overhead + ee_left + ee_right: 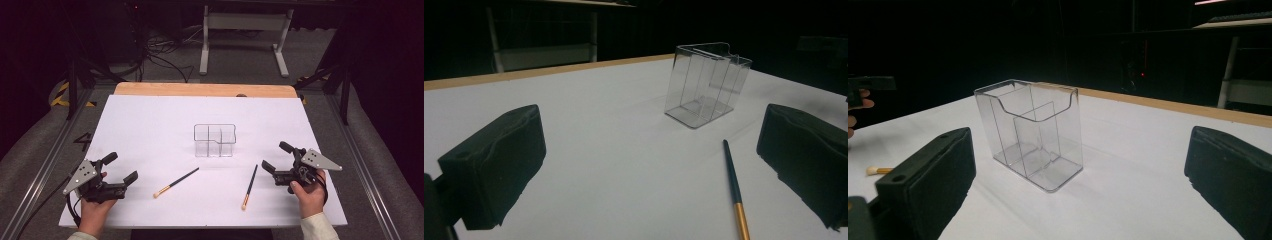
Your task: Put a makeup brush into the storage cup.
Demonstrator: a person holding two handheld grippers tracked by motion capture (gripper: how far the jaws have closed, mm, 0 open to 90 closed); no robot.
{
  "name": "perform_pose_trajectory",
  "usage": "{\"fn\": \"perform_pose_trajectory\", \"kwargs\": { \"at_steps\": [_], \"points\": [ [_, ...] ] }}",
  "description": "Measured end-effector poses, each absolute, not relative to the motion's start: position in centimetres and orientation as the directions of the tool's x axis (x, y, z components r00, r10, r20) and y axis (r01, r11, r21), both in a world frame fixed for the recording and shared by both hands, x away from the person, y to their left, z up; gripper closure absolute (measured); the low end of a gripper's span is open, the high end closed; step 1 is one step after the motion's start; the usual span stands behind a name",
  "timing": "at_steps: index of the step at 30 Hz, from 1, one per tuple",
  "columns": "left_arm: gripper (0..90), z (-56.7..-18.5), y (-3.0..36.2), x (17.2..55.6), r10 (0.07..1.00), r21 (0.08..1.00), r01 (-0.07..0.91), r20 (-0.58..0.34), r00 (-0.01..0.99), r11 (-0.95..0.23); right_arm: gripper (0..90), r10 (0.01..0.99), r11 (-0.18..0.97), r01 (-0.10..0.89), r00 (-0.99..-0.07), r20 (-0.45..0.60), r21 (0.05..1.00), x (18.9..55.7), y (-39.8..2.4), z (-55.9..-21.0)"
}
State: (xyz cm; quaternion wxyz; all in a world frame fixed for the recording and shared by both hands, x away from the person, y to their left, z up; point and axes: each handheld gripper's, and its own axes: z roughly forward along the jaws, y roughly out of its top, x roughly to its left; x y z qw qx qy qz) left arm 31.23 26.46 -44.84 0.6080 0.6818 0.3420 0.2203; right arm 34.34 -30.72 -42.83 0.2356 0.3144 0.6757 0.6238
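In the high view, a clear acrylic organizer [214,140] is seen mid-table on the white sheet [150,125], with two makeup brushes [176,182] [250,186] lying flat before it, well apart from the left gripper [121,169] and right gripper [274,156], both spread wide, nothing held. In the left gripper view, one brush [734,187] lies between the parted jaws. In the right gripper view, the organizer [1030,132] stands upright ahead.

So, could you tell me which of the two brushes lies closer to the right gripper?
The steeper-lying makeup brush, just left of the right gripper; the other brush lies nearer the left gripper.
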Motion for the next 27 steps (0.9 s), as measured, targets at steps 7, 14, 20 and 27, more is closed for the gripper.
{"fn": "perform_pose_trajectory", "kwargs": {
  "at_steps": [7,14,20,27],
  "points": [
    [0.3,-44.8,26.6,31.2,0.737,0.978,0.207,-0.124,0.665,-0.022,0.4,0.713,0.014,0.112,-0.697,0.069,0.994,34.1,-30.6,-41.8],
    [0.3,-44.8,26.6,31.2,0.737,0.978,0.206,-0.124,0.665,-0.021,0.3,0.709,0.010,0.099,-0.702,0.063,0.995,33.8,-30.5,-40.6],
    [0.3,-44.9,26.7,31.3,0.733,0.977,0.212,-0.139,0.666,-0.008,0.5,0.686,0.020,0.108,-0.725,0.065,0.994,33.9,-30.2,-40.0],
    [0.3,-44.8,26.5,31.2,0.738,0.976,0.217,-0.138,0.661,-0.012,0.5,0.636,0.029,0.131,-0.767,0.083,0.991,34.5,-28.5,-39.3]
  ]
}}
